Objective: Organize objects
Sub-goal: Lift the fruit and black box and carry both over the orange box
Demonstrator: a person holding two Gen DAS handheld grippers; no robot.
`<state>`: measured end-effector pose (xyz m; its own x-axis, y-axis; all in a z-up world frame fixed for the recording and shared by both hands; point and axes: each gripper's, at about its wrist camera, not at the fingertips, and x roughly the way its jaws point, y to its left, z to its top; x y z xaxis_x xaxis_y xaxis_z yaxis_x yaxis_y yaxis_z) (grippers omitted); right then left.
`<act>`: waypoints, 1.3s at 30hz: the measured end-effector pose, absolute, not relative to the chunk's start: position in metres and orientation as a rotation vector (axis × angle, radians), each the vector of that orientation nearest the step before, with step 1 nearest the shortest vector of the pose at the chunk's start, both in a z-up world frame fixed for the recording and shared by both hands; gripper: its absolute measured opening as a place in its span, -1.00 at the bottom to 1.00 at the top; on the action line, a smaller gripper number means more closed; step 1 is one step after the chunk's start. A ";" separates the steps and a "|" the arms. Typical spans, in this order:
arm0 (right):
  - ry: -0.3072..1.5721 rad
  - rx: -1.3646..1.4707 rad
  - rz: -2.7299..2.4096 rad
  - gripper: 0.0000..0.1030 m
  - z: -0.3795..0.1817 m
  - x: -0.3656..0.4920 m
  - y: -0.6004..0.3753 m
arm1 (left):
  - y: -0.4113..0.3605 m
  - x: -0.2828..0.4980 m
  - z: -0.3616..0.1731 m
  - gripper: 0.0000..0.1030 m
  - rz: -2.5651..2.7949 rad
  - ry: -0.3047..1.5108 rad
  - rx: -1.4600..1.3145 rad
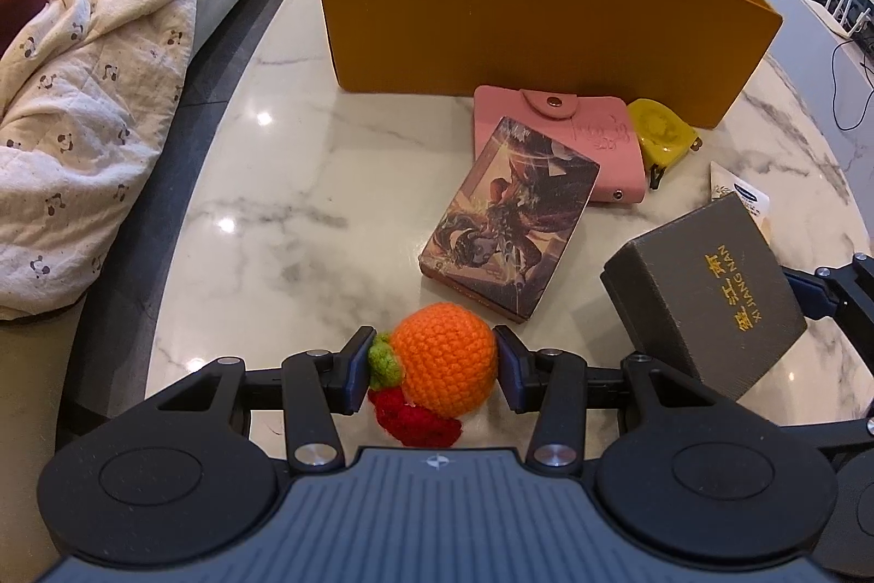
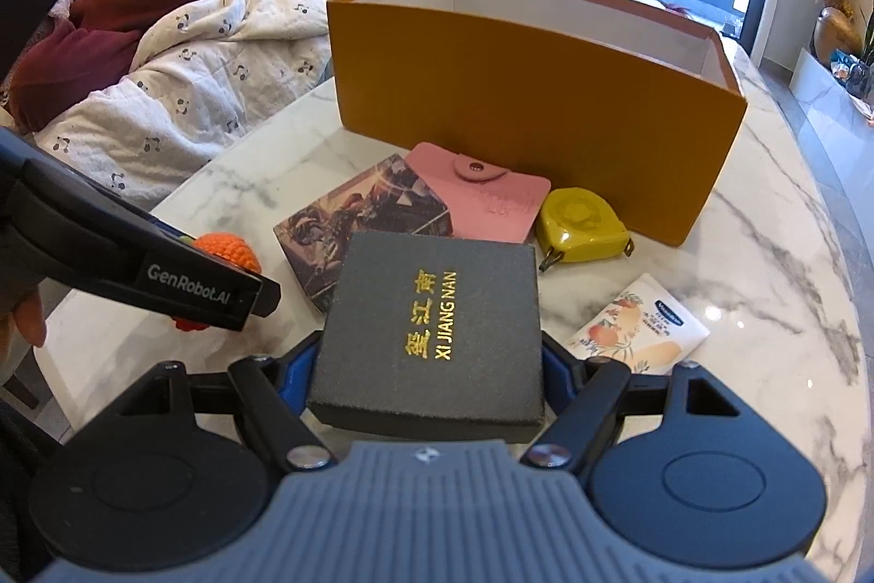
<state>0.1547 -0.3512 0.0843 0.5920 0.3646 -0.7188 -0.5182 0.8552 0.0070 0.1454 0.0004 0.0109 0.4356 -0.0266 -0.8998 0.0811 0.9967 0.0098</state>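
My left gripper (image 1: 434, 367) is shut on an orange crocheted fruit (image 1: 443, 361) with a green leaf and red part, held just above the marble table (image 1: 273, 178). My right gripper (image 2: 431, 364) is shut on a dark grey gift box (image 2: 431, 331) with gold lettering, held tilted above the table; the box also shows in the left wrist view (image 1: 710, 288). The open orange box (image 1: 546, 20) stands upright at the far side of the table, also in the right wrist view (image 2: 535, 113). The crocheted fruit shows partly behind the left gripper's body in the right wrist view (image 2: 229, 252).
An illustrated card box (image 1: 513, 217), a pink snap wallet (image 1: 590, 140), a yellow tape measure (image 1: 661, 132) and a hand cream tube (image 2: 639, 326) lie in front of the orange box. A sofa with a panda-print quilt (image 1: 82, 118) is left of the table.
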 end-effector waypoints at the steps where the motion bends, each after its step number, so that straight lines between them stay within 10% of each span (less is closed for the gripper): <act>1: 0.781 -0.215 0.516 0.52 0.085 0.154 -0.351 | 0.000 0.145 0.011 0.03 -0.068 1.117 0.054; 39: 0.721 -0.238 0.414 0.53 0.109 0.147 -0.362 | -0.008 0.139 0.028 0.03 -0.096 1.037 0.052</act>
<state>0.1466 -0.3624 0.1088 0.6751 0.2837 -0.6810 -0.4449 0.8929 -0.0692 0.1392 -0.0081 0.0278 0.5050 -0.0552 -0.8613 0.1040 0.9946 -0.0027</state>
